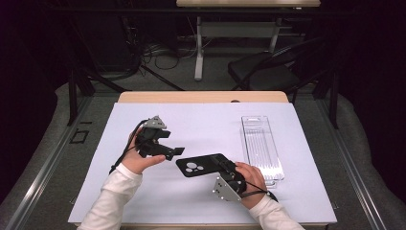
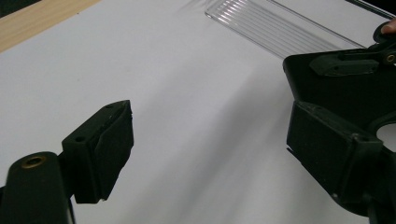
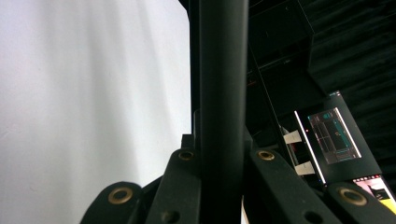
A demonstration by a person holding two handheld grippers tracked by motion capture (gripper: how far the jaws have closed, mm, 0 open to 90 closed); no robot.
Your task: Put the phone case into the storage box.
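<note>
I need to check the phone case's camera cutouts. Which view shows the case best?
The high view: the whole black phone case shows flat-on, cutouts visible, held by the right tool. The left gripper view catches only its near corner at the frame edge; the right gripper view sees it edge-on, a dark bar.

Wooden table (image 1: 201,97) with its pale edge exposed along the far side, white sheet (image 1: 201,191) covering nearly the whole top, clear ribbed plastic tray (image 1: 261,146) lying lengthwise at the right.

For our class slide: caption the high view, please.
Right gripper holds a black phone case while the open left gripper approaches.
</note>
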